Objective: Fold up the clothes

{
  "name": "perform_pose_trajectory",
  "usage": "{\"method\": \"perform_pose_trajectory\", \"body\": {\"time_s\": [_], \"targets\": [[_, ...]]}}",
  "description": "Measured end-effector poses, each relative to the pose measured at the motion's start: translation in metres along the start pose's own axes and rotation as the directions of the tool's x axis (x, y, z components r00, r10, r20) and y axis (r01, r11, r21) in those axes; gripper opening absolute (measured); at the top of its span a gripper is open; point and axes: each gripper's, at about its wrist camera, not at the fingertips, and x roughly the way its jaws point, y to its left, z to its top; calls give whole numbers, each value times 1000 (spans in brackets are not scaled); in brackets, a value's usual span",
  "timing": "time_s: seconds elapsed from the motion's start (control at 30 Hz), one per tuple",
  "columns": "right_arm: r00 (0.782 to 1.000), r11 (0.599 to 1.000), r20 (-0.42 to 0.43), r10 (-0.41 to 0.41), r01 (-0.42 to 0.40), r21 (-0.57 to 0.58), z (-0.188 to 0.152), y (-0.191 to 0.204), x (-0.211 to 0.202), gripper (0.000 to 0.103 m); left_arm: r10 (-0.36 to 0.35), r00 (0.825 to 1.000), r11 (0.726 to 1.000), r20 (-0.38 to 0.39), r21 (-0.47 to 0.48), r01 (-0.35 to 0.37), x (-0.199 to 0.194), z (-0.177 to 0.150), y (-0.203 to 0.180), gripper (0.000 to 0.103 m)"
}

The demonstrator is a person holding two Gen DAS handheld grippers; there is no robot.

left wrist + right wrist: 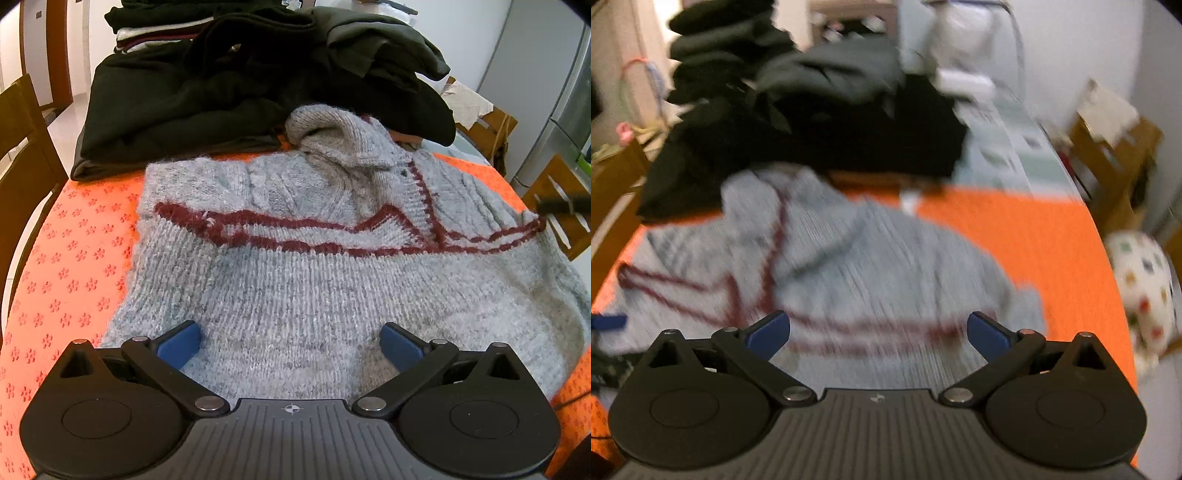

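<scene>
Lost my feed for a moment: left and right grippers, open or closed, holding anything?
Left gripper: open, holding nothing, above the grey sweater.
Right gripper: open, holding nothing; the view is blurred.

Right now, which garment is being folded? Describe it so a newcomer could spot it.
On the orange flower-print tablecloth, in front of the pile of dark clothes, lies a sweater. It is the only light grey knit, crossed by maroon stripes.
</scene>
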Motion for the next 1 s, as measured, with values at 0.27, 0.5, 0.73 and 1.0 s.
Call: {"method": "perform_pose_trajectory", "body": {"time_s": [0.27,0.5,0.73,1.0], "targets": [[991,990,6,133,-132,-43,79,22,60,103,5,1000,1000,8,8,-5,1,-1,-1,103],[979,980,-38,199,-199,8,124,35,129,78,11,1000,1000,2,12,-11,3,0,-2,103],[974,978,-91,207,-202,59,140,44,182,60,22,1000,1000,4,10,-22,6,1,-4,103],[971,974,-92,220,-213,82,137,43,178,9,22,1000,1000,4,4,-22,5,1,-3,103]]}}
